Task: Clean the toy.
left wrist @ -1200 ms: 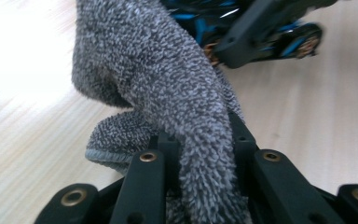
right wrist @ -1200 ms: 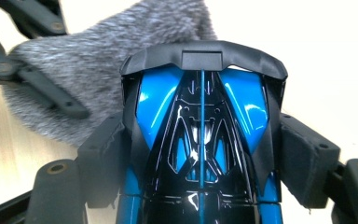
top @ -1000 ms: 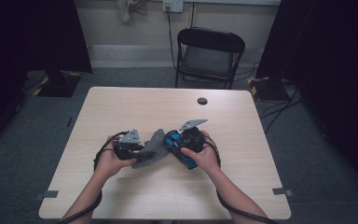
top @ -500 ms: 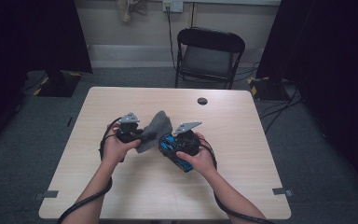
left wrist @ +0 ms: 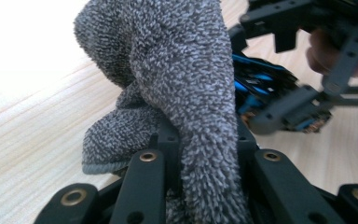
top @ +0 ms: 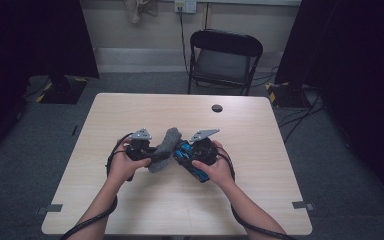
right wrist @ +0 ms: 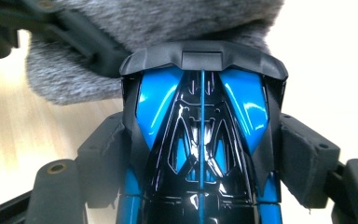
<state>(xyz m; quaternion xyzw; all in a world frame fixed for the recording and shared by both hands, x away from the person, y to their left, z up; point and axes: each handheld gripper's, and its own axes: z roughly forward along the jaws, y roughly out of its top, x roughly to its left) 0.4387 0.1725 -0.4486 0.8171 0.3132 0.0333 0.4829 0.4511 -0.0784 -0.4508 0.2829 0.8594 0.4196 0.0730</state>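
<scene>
Two tools grip: left tool clamps grey cloth; right tool holds blue car, nose toward the cloth.

Your two hands meet mid-bench, so the gap between them is blocked: the grey terry cloth clamped in the left gripper hangs against the glossy blue-and-black toy car gripped by the right gripper. In the right gripper view the cloth crowds the car's front edge, with no room to pass ahead of it. The pale wooden bench lies bare to your left, right and near edge. Far side: one small black round disc, well apart from both hands. Beyond that edge stands a black folding chair.
</scene>
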